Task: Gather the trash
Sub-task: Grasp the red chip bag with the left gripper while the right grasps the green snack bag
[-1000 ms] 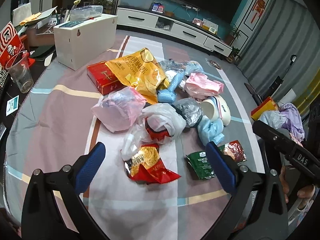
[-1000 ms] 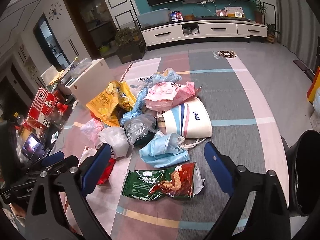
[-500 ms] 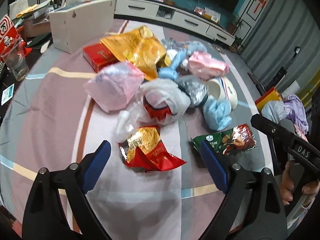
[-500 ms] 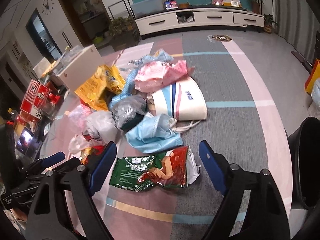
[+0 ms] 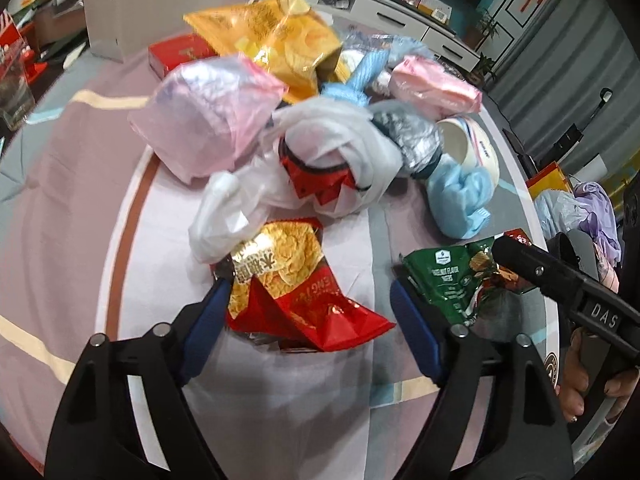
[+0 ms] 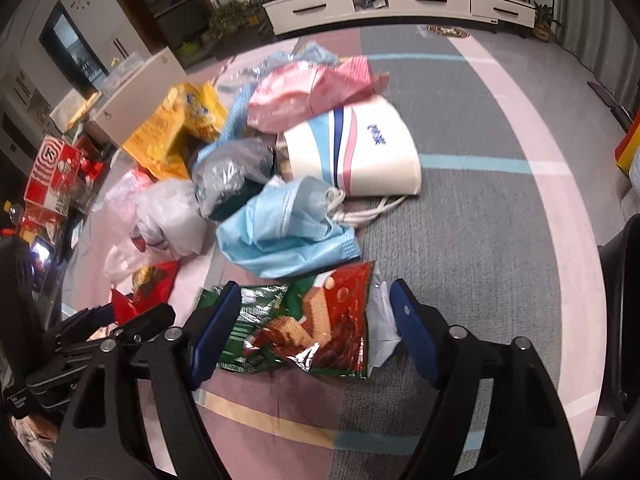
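Note:
A pile of trash lies on the striped tablecloth (image 5: 72,208). My left gripper (image 5: 310,312) is open, its jaws on either side of a red and gold snack bag (image 5: 296,284). My right gripper (image 6: 312,320) is open, its jaws on either side of a green and red wafer bag (image 6: 308,320), which also shows in the left wrist view (image 5: 452,276). Behind lie a blue face mask (image 6: 280,228), a white paper cup (image 6: 360,152), a pink wrapper (image 6: 304,92), a yellow chip bag (image 5: 272,36), a pink plastic bag (image 5: 208,120) and a white plastic bag (image 5: 336,152).
A white box (image 5: 132,12) and a red carton (image 5: 176,54) stand at the table's far left. A black bin (image 6: 624,320) is at the right edge. A KFC box (image 6: 48,172) and clutter sit at the left. A TV cabinet (image 6: 380,0) stands beyond.
Both grippers have moved forward and down toward the table. The left now straddles the red and gold bag; the right now straddles the wafer bag. Both remain open.

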